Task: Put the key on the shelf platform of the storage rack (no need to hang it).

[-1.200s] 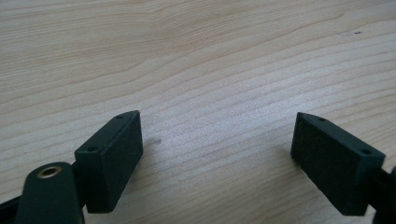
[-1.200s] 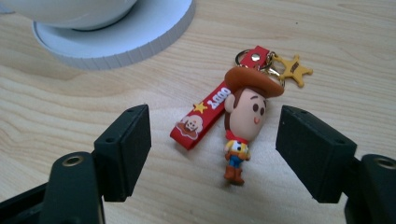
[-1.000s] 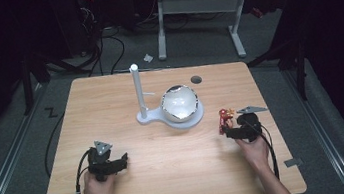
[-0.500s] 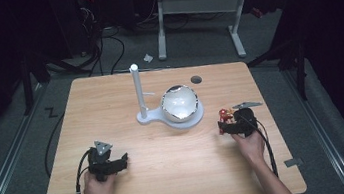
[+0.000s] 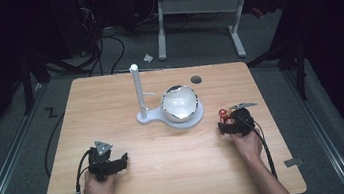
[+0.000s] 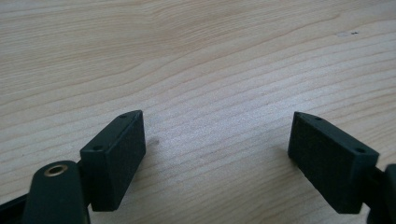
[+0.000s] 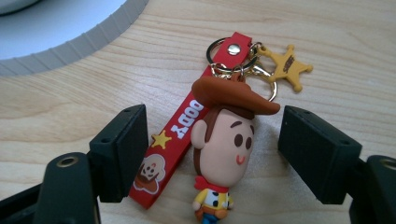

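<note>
A cowboy-figure keychain (image 7: 219, 140) with a red strap (image 7: 180, 135) and a gold star charm (image 7: 286, 67) lies flat on the wooden table (image 5: 180, 171). My right gripper (image 7: 212, 149) is open, its jaws on either side of the figure's head and strap without touching them. In the high view the keychain (image 5: 223, 115) is a small red spot just ahead of the right gripper (image 5: 231, 122), right of the white stand. My left gripper (image 6: 217, 154) is open over bare wood, resting at the front left (image 5: 113, 162).
A white stand with an upright post (image 5: 137, 89) and a round base holding a shiny dome (image 5: 179, 102) sits mid-table; its ribbed base edge (image 7: 88, 39) lies close ahead of the right gripper. A small dark hole (image 5: 196, 79) marks the far table area.
The right gripper has slid leftward toward the stand's base and now straddles the keychain. The left gripper has stayed where it was.
</note>
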Available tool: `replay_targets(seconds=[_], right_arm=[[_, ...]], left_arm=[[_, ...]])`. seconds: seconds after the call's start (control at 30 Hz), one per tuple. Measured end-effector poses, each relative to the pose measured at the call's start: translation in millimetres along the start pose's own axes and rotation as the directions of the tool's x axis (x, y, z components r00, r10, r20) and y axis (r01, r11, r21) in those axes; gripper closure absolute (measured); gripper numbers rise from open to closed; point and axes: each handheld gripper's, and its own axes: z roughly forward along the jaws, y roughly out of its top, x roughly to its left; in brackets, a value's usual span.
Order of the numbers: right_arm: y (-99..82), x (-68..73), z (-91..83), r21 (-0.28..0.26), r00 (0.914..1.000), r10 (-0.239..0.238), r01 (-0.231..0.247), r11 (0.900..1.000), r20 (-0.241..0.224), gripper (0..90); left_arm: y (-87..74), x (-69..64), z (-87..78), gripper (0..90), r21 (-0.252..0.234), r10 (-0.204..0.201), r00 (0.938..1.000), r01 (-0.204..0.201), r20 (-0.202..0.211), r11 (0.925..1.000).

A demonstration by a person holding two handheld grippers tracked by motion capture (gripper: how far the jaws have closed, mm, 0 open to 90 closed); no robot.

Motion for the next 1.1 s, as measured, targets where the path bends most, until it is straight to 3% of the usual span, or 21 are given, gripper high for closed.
replay_targets(seconds=[0.17,0.5,0.57,0.6,0.63,1.1], right_arm=[[-0.5,1.7,0.6,-0.009,0.9987,-0.049,0.049,0.9988,0.014,30.2],[-1.0,-2.2,-2.3,0.001,0.9976,-0.069,0.069,0.9976,-0.002,37.3],[-1.8,-2.4,-3.4,-0.002,0.9971,-0.076,0.076,0.9971,-0.006,42.9],[-2.4,-2.2,-4.3,-0.009,0.9963,-0.084,0.084,0.9965,-0.017,52.7],[-3.1,-1.3,-5.4,-0.012,0.9953,-0.096,0.096,0.9954,-0.015,54.5],[-2.9,-5.4,-6.5,-0.009,0.9914,-0.126,0.126,0.992,-0.035,59.2]], left_arm=[[0.0,-0.1,0.0,19.5,0.0,-0.001,1.0,0.001,-0.001,1.0],[0.5,-1.2,1.2,19.5,0.001,-0.011,0.9999,0.011,-0.006,0.9999],[0.5,-1.1,1.2,19.5,0.001,-0.01,0.9999,0.01,-0.005,1.0],[0.5,-1.1,1.2,19.5,0.001,-0.01,0.9999,0.01,-0.005,1.0],[0.5,-1.0,1.2,19.5,0.001,-0.009,0.9999,0.009,-0.005,1.0],[0.5,-1.1,1.1,19.5,0.002,-0.01,0.9999,0.01,-0.005,0.9999]])
